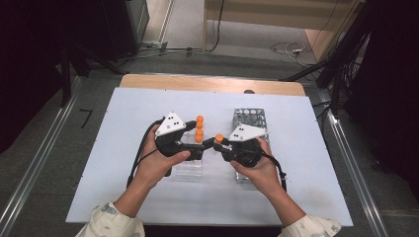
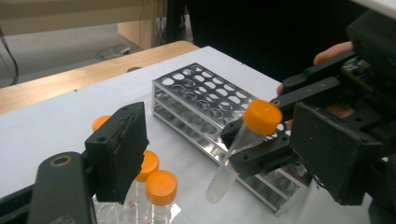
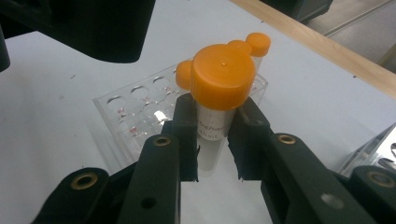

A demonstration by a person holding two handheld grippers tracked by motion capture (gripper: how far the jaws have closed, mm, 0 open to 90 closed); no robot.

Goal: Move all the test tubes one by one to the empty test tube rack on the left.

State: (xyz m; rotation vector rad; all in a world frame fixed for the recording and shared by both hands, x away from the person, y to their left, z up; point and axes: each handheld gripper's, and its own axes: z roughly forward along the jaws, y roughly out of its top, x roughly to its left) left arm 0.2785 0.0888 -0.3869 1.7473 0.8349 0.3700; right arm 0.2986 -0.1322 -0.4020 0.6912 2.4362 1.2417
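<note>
Item in hand: a clear plastic tube with an orange screw cap, which we find pinched just under its cap between the two black jaws of the right gripper; in the left gripper view the same tube hangs tilted, its rounded bottom clear of the table, between the two racks. We note the left gripper with its jaws spread wide on either side of that tube, one pad to each side and neither touching it. Next out, we list a clear plastic rack lying on the white table sheet, below and behind the held tube in the right gripper view; it carries further orange-capped tubes standing in a row, two of which rise just beside the left gripper's near jaw. On the other side stands a perforated metal rack with rows of round holes, its near end partly hidden behind the right gripper and the right hand. From above, the left hand and its gripper cover part of the clear rack. The white sheet rests on a wooden tabletop, whose far edge shows bare; beyond it we record grey floor with loose cables.
</note>
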